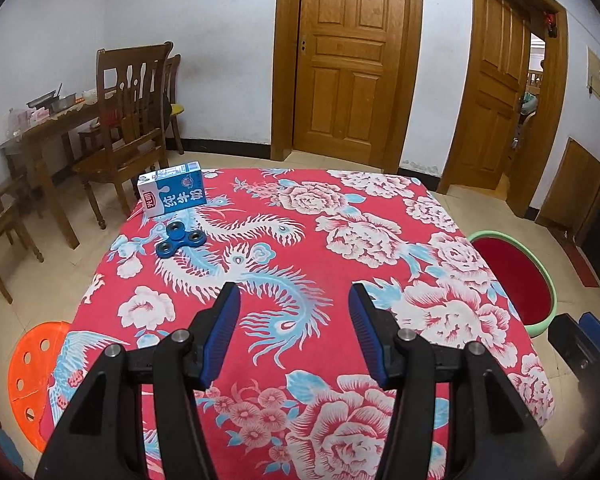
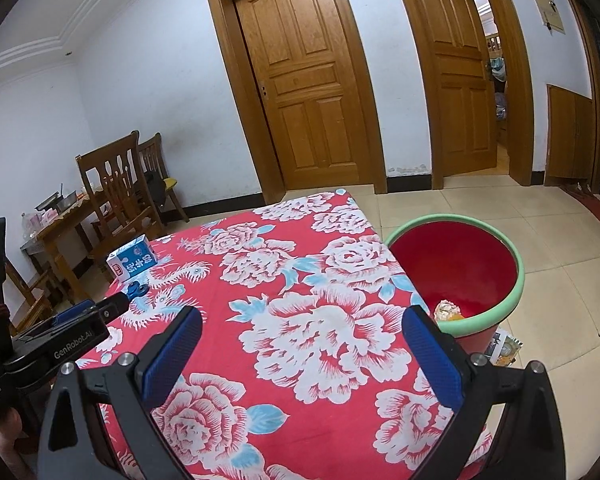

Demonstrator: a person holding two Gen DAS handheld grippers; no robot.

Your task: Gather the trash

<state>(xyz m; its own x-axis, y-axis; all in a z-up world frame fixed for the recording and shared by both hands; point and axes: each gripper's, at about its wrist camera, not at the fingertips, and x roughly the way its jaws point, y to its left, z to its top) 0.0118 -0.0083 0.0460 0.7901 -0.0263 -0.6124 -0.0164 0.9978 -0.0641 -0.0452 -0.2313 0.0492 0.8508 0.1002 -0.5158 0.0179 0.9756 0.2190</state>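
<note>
Counter (image 1: 380, 216): draped in a red cloth printed with white peonies and pale blue phoenixes.

Milk carton (image 1: 172, 194): blue and white, lay on its side at the far left corner of the counter, well apart from both tongs.

Fidget spinner (image 1: 180, 239): blue, three-lobed, lay flat just near of the carton, close beside it.

Bin (image 2: 516, 292): red inside with a green rim, stood on the tiled floor just off the right edge of the counter; a crumpled scrap (image 2: 446, 310) lay at its bottom.

Left tongs (image 1: 294, 300): blue pads apart, nothing between them, hung over the near middle of the counter.

Right tongs (image 2: 302, 328): blue pads wide apart, empty, hung over the near right part of the counter, the bin just beyond the right pad.

Orange stool (image 1: 30, 368): perforated seat, on the floor at the near left of the counter.

Wooden chairs (image 1: 130, 120) and a cluttered side table (image 1: 40, 132): far left, against the wall.
</note>
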